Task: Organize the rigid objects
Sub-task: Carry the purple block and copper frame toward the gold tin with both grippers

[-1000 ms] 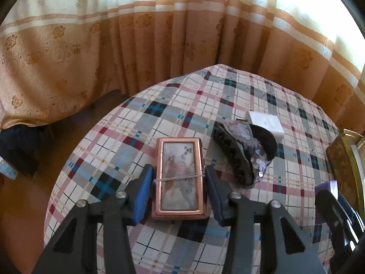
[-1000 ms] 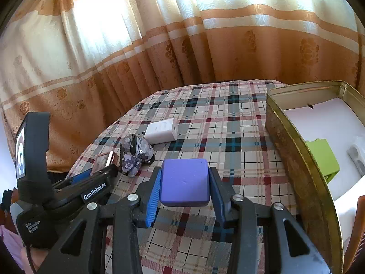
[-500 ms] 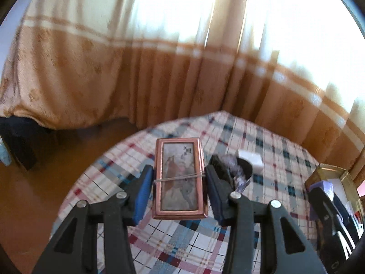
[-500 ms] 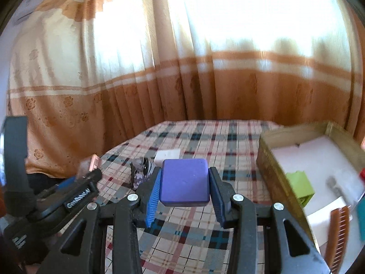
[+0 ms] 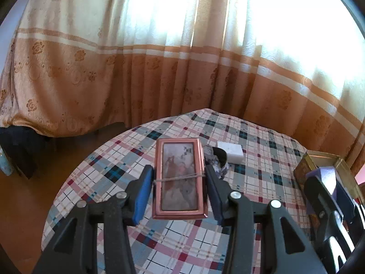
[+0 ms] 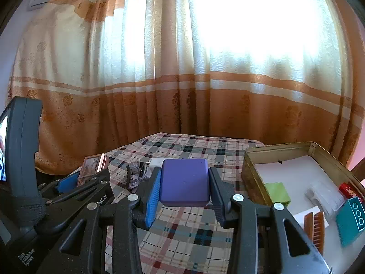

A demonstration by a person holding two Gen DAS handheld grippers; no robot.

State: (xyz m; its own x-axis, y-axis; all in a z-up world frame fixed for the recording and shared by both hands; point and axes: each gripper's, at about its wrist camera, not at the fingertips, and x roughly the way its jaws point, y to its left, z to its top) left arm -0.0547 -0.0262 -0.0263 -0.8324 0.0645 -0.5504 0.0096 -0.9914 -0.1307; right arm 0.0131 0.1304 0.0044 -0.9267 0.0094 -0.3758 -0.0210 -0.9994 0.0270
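Note:
My left gripper (image 5: 179, 179) is shut on a copper-framed rectangular case (image 5: 179, 178) with a rubber band round it, held above the plaid table (image 5: 109, 171). My right gripper (image 6: 184, 183) is shut on a purple block (image 6: 184, 182), held above the table to the left of the gold tin box (image 6: 251, 169). The case also shows in the right wrist view (image 6: 92, 165). On the table lie a sequined hair claw (image 6: 136, 174) and a white box (image 5: 230, 151). The tin holds a green block (image 6: 277, 193), a teal brick (image 6: 350, 219), a brown comb (image 6: 316, 226) and a white piece (image 6: 325, 197).
Orange and cream curtains (image 5: 182, 68) hang close behind the round table. The table edge drops to a brown floor (image 5: 29, 201) on the left. The tin box shows at the right edge of the left wrist view (image 5: 305, 166).
Both grippers have risen well above the table with their objects still held. The right gripper now looks over the tin box's inside.

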